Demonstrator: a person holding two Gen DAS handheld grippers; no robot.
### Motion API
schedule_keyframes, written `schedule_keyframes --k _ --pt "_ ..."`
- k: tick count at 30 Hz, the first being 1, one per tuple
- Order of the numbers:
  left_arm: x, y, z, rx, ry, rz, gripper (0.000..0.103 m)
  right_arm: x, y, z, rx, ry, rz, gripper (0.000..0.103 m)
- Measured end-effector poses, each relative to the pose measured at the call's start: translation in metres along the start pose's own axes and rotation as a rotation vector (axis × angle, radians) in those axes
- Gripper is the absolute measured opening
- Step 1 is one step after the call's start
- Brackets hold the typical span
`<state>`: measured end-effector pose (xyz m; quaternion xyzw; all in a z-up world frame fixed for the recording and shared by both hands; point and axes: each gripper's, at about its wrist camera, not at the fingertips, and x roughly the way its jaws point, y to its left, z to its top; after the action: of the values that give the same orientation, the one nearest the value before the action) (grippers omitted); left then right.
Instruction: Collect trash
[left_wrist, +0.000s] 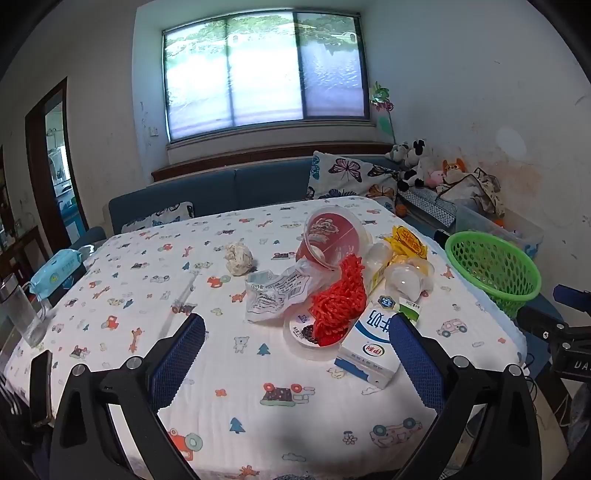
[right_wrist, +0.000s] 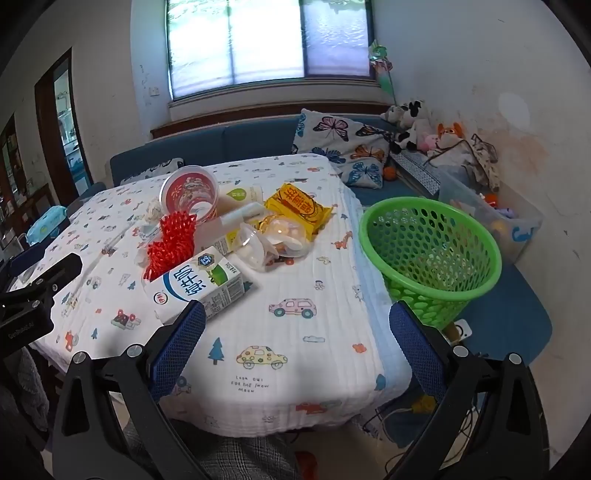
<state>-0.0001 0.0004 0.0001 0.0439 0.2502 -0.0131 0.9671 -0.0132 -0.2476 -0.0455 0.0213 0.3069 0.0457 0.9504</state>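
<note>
Trash: milk carton (right_wrist: 195, 286), red netting (right_wrist: 170, 242), red cup (right_wrist: 190, 197), yellow wrapper (right_wrist: 297, 210), heaped on the desk (right_wrist: 295, 369) left of the basket (right_wrist: 430, 254).
Basket: green, empty as far as shows, just off the desk's right edge.
Left hand-held gripper (left_wrist: 297, 354): spread, empty.
Right hand-held gripper (right_wrist: 297, 339): spread, empty.
Advice: take the carton first, nearest the basket side; pinch across its narrow faces.

1. The red plastic net (left_wrist: 338, 302) covers part of the shallow clear plastic lid (left_wrist: 306, 338) beneath it.
2. The blue-and-white milk carton (left_wrist: 373, 345) is partly hidden behind a blue gripper pad in the left wrist view.
3. The print on the crumpled clear wrapper (left_wrist: 277, 293) is too small to read.
4. The green perforated plastic basket (right_wrist: 430, 254) has its base hidden behind the right gripper's finger.
</note>
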Motion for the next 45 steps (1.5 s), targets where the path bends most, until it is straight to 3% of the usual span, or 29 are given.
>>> schedule_keyframes --k 45 --pt "0.007 -0.004 -0.008 0.001 0.016 -0.006 0.097 0.008 0.007 -0.002 -0.013 0.013 -0.005 0.099"
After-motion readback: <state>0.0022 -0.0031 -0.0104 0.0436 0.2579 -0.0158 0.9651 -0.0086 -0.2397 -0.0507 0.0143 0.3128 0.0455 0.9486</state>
